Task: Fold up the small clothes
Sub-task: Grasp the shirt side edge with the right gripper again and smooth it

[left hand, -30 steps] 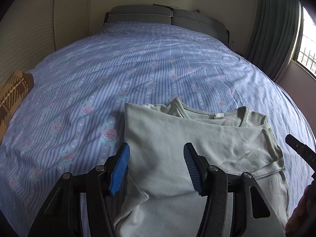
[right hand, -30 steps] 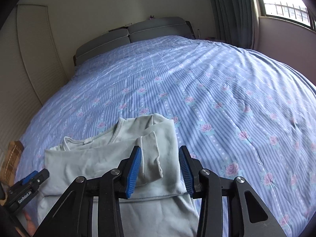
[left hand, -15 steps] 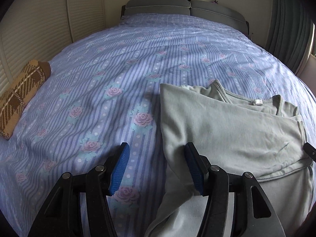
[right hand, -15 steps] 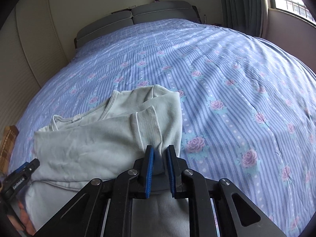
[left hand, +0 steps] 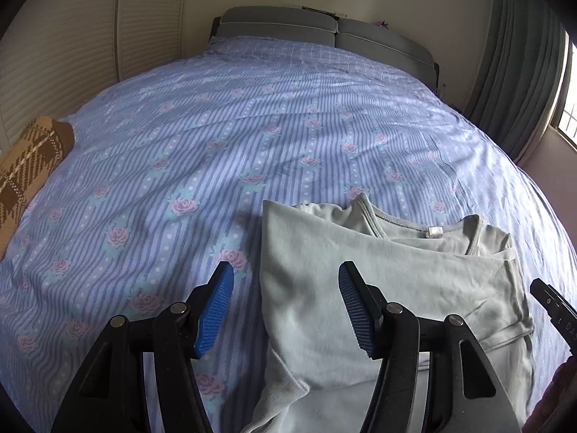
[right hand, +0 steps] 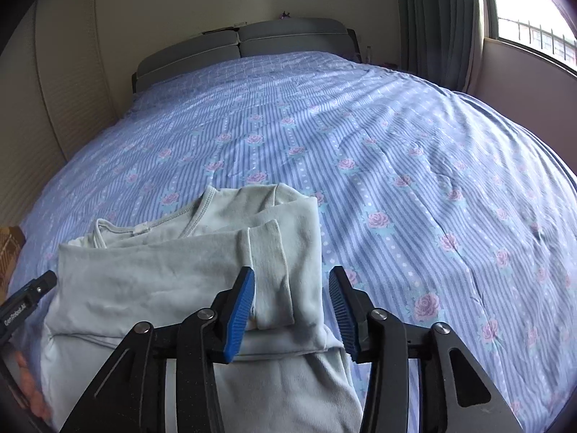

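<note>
With sleeves already folded across body, pale green shirt (right hand: 173, 281) lies on bed (right hand: 396, 151). Left gripper (left hand: 286, 306) and right gripper (right hand: 292, 306) fingers spread, holding nothing. Likely left: fold hem up toward collar.

This is a bedroom in a home. A wide bed (left hand: 288, 137) fills most of both views, spread with a blue striped cover printed with pink roses, and a grey padded headboard (right hand: 245, 41) in two sections stands at its far end against a cream wall. Grey-green curtains (right hand: 436, 18) hang beside a bright window (right hand: 530, 11) fitted with bars. Along the other side run pale slatted panels (left hand: 65, 47), possibly wardrobe doors, though the fisheye edge makes that hard to tell. A brown plaid cushion (left hand: 29, 158) lies at the bed's edge, and a pale green top (right hand: 173, 270) lies on the cover.
</note>
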Motion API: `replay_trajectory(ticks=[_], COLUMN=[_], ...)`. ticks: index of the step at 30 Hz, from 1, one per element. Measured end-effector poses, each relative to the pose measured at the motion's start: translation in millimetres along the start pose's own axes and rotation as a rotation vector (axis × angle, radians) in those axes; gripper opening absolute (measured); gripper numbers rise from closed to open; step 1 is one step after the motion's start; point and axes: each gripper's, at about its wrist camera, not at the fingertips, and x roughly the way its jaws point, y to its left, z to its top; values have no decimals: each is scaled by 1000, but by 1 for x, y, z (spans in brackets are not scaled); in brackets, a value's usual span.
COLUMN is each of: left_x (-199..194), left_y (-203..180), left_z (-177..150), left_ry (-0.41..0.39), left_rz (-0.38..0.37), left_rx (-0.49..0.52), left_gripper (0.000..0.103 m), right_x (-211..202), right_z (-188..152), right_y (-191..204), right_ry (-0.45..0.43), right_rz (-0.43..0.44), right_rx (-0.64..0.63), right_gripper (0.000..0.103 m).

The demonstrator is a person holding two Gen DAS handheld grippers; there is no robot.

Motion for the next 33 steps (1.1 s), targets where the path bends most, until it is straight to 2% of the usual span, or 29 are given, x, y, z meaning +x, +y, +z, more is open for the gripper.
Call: replay_trajectory(ticks=[4,8,13,15,17,19,23,28,29,31,32,33], left_x=[26,38,39,39,38,38,37,36,32,21,15,8], left_y=[6,16,11,12,13,13,12,9,10,12,13,13], left_z=[16,11,11,12,12,11,10,10,11,10,8,7], left_ry=[51,79,61,60,59,56,32,30,28,17,11,9], left_rz=[7,-30,-15,-14,-10,1,58,70,65,55,50,44], left_rx=[-20,-55,-25,-30,-33,-27,2,26,24,15,13,14], left_gripper=[60,59,59,59,59,59,61,60,60,60,60,60], right_x=[7,32,55,62,61,55,42,56,53,43,36,27], right_z=[24,37,27,22,20,21,24,16,16,18,18,17], right_y=[2,-4,-3,4,8,6,1,5,5,5,5,5], right_ry=[-27,24,81,101,97,74,27,66,59,43,29,12], right_rz=[20,52,130,141,136,123,88,42,37,24,19,21], right_rx=[-47,-38,-26,-60,-84,-72,-52,-92,-93,-94,-90,-83], right_gripper=[53,51,36,20,10,7,7,10,13,27,39,42])
